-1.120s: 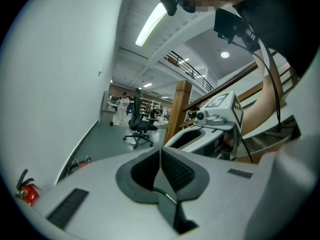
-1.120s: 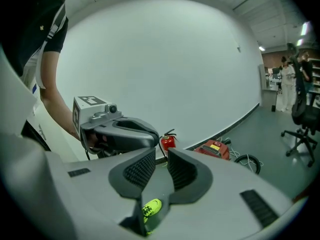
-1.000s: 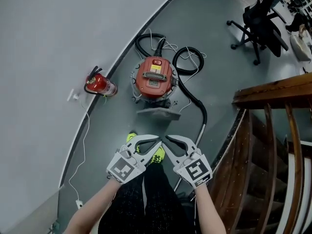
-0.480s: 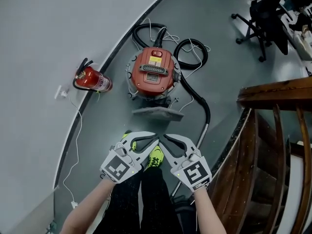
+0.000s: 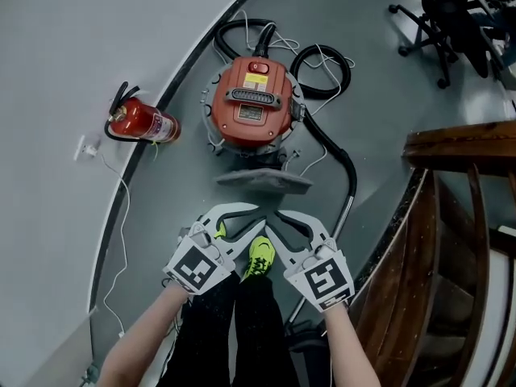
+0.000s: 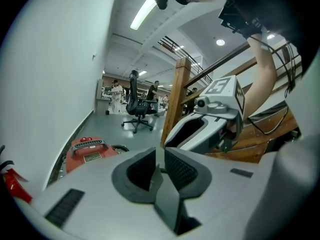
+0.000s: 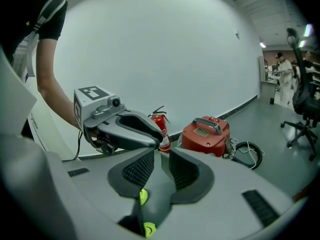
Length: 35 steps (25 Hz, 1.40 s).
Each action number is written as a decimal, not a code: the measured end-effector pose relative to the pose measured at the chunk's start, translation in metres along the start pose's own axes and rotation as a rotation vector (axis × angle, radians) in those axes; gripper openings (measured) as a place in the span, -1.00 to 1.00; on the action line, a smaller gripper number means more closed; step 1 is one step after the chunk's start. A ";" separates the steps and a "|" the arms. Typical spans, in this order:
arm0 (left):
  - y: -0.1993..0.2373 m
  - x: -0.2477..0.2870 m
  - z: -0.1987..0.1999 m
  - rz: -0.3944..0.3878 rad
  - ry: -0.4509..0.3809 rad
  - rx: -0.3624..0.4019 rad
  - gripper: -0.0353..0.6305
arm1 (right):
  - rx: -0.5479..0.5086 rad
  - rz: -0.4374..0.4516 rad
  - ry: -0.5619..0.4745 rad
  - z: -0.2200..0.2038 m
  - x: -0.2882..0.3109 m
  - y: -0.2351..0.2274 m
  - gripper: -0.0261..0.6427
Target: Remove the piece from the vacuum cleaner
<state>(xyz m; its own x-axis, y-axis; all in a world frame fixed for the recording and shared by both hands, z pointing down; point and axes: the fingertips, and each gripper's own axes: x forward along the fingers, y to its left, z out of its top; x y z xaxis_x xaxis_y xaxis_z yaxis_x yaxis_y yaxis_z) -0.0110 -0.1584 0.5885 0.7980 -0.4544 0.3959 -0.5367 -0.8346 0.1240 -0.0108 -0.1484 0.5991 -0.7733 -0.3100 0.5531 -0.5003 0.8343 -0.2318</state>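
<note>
A red vacuum cleaner (image 5: 251, 107) stands on the grey floor by the curved wall, with a black hose (image 5: 339, 147) looping off its right side into a metal wand (image 5: 343, 216). A grey floor nozzle (image 5: 264, 181) lies just in front of it. My left gripper (image 5: 246, 220) and right gripper (image 5: 284, 220) hover side by side above the person's legs, short of the nozzle, tips almost meeting. Both sets of jaws are opening with a narrow gap and nothing between them. The vacuum cleaner (image 6: 87, 151) shows beyond the left gripper (image 6: 160, 156), and again (image 7: 206, 134) beyond the right gripper (image 7: 161, 159).
A red fire extinguisher (image 5: 141, 122) lies against the wall to the vacuum's left, with a thin white cable (image 5: 121, 216) running along the wall base. A wooden stair railing (image 5: 459, 143) closes off the right. A black office chair (image 5: 439, 14) stands at the far right.
The view has tilted so the vacuum cleaner and extinguisher sit higher and more centred. Both grippers stay low in front of the person, and their jaws have parted slightly.
</note>
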 end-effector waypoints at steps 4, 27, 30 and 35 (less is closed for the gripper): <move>0.003 0.011 -0.015 -0.021 0.021 0.022 -0.71 | 0.029 -0.015 0.017 -0.015 0.008 -0.010 -0.58; 0.065 0.054 -0.089 -0.011 0.101 0.018 -0.39 | -0.074 -0.040 0.136 -0.061 0.078 -0.069 -0.27; 0.069 0.061 -0.100 -0.014 0.120 0.016 -0.34 | -0.072 -0.039 0.152 -0.070 0.085 -0.074 -0.25; 0.074 0.068 -0.111 -0.005 0.136 0.040 -0.27 | -0.077 -0.040 0.186 -0.080 0.093 -0.081 -0.17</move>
<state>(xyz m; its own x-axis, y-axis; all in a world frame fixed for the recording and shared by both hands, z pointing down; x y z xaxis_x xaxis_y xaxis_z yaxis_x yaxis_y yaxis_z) -0.0269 -0.2167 0.7253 0.7546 -0.4064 0.5152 -0.5195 -0.8496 0.0906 -0.0113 -0.2082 0.7339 -0.6646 -0.2596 0.7006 -0.4921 0.8577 -0.1490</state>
